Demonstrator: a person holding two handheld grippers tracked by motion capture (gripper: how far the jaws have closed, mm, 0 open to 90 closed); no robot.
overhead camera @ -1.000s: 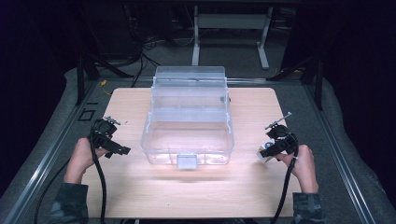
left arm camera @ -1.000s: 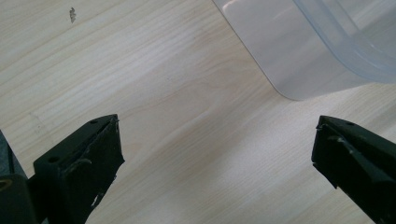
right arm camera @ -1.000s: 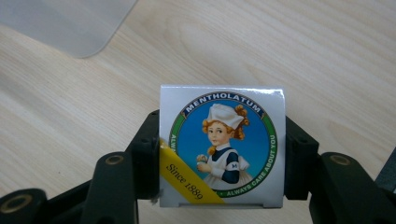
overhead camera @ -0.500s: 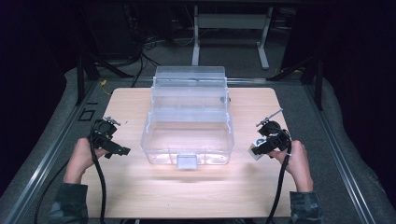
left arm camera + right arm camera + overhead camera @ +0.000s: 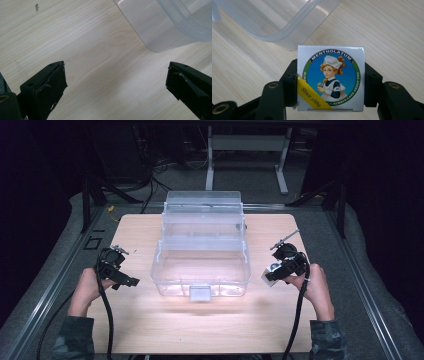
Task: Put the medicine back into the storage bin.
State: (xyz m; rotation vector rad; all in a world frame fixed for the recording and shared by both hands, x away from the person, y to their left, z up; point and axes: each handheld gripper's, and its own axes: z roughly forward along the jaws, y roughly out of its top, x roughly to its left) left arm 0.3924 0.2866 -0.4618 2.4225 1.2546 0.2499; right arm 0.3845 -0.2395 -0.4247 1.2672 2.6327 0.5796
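- Table top [image 5: 150, 330]: pale wood, fine straight grain, smooth matt finish.
- Storage box [image 5: 202, 257]: clear plastic, glossy, smooth walls.
- Mentholatum box [image 5: 331, 78]: printed card, slight sheen.
- Right gripper [image 5: 331, 82], left gripper [image 5: 115, 82]: black matt plastic, scuffed edges.

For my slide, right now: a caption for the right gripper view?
Right gripper clamps a small ointment box above the wooden table, beside a clear bin.
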